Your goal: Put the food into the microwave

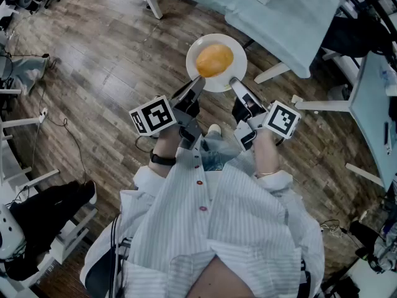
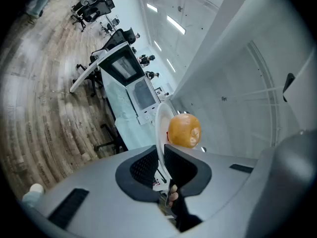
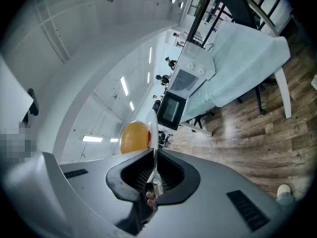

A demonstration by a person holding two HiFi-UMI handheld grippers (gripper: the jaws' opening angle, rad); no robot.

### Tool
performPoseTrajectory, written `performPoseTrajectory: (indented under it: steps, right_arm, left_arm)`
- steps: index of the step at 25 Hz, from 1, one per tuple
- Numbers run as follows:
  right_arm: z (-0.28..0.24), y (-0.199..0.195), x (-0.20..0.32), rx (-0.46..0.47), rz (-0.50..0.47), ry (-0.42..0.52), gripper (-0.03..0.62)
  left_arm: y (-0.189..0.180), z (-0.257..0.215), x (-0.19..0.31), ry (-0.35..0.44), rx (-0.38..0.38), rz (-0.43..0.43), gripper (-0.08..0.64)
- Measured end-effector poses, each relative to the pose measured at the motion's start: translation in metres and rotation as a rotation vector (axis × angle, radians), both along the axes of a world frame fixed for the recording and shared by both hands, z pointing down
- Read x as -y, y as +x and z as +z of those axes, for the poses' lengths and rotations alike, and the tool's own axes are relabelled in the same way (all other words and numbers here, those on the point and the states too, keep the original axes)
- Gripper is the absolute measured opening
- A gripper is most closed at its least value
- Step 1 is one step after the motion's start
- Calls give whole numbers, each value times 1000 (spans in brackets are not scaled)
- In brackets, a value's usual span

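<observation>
The plate (image 1: 193,53) clamped between both pairs of fingers is showing plain white, and the round food (image 1: 214,59) just beyond the fingertips is glowing orange-yellow. The left gripper (image 1: 196,83) and right gripper (image 1: 236,83) are showing grey shells with black ribbed pads (image 2: 143,165). Behind the fingers, the left cube (image 1: 153,115) and right cube (image 1: 282,118) are displaying black-and-white square markers. Below the fingers, the floor (image 1: 93,54) is running in brown wood-grain planks. The shirt (image 1: 236,222) is showing fine pale stripes and red buttons.

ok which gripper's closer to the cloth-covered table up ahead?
Right. The right gripper, shut on the plate rim, is on the side toward the table. The left gripper clamps the opposite rim, with the plate between it and the table.
</observation>
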State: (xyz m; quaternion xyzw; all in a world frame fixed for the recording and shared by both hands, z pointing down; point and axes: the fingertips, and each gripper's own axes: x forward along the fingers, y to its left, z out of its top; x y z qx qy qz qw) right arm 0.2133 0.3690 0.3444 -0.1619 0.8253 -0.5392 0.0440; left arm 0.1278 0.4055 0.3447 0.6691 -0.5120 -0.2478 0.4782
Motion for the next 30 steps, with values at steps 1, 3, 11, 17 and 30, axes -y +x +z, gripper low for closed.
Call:
performPoseTrajectory:
  steps: [1, 3, 11, 17, 30]
  right_arm:
    - [0, 0, 1, 2, 0, -3, 41]
    - [0, 0, 1, 7, 0, -8, 41]
    - [5, 7, 0, 19, -16, -16, 41]
    - [9, 5, -1, 16, -32, -28, 41]
    - [18, 13, 5, 10, -48, -47, 41]
  left_arm:
    - [0, 0, 1, -1, 1, 0, 41]
    - [0, 0, 1, -1, 4, -1, 41]
    - [6, 4, -1, 8, 6, -14, 41]
    - [5, 5, -4, 10, 5, -41, 41]
    - [13, 11, 0, 14, 2, -65, 41]
